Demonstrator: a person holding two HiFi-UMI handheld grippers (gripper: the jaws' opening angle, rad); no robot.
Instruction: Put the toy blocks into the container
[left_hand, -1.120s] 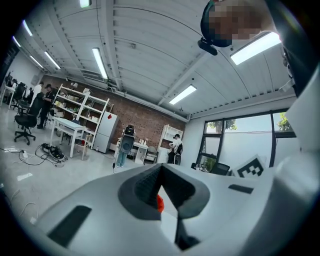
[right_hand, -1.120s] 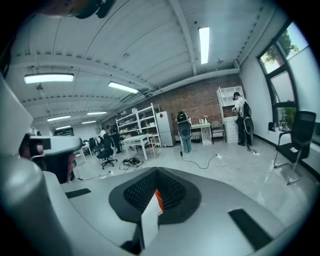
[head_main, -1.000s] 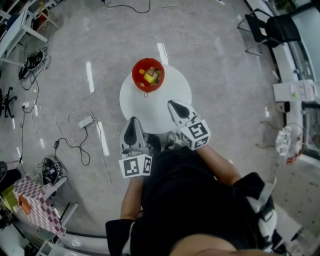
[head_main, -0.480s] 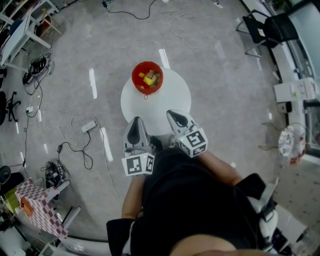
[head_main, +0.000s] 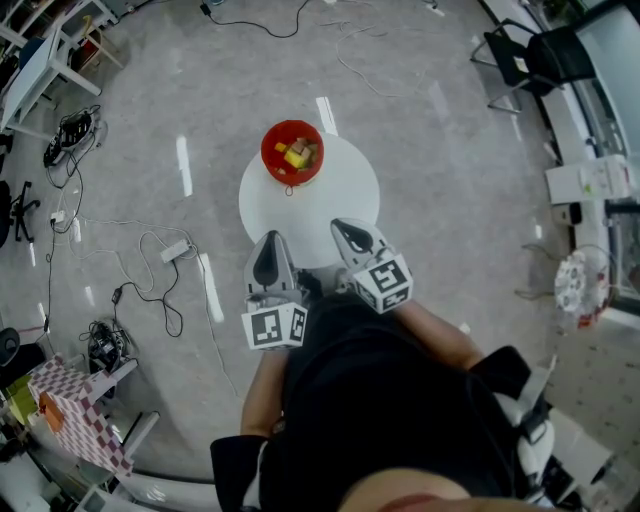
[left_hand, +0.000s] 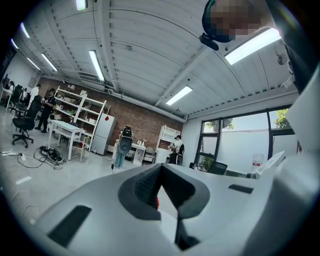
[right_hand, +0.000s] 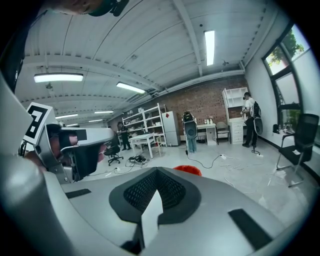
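A red container (head_main: 292, 152) stands at the far edge of the round white table (head_main: 335, 195) and holds several toy blocks (head_main: 297, 154), yellow and brown among them. No loose block shows on the tabletop. My left gripper (head_main: 267, 246) hangs over the table's near edge, jaws shut and empty. Beside it, my right gripper (head_main: 346, 231) is also shut with nothing in it. In the right gripper view the container (right_hand: 188, 170) peeks over the closed jaws, with the left gripper (right_hand: 80, 149) at the left. A red sliver (left_hand: 156, 202) shows through the left gripper's jaws.
Cables and a power strip (head_main: 171, 249) lie on the grey floor to the left. A black chair (head_main: 540, 55) stands at the far right, and a checked cloth (head_main: 75, 410) lies at the near left. The person's black-clad body (head_main: 380, 400) fills the lower view.
Both grippers have drawn back a little toward the person's body, still shut. The container and blocks have not moved on the table.
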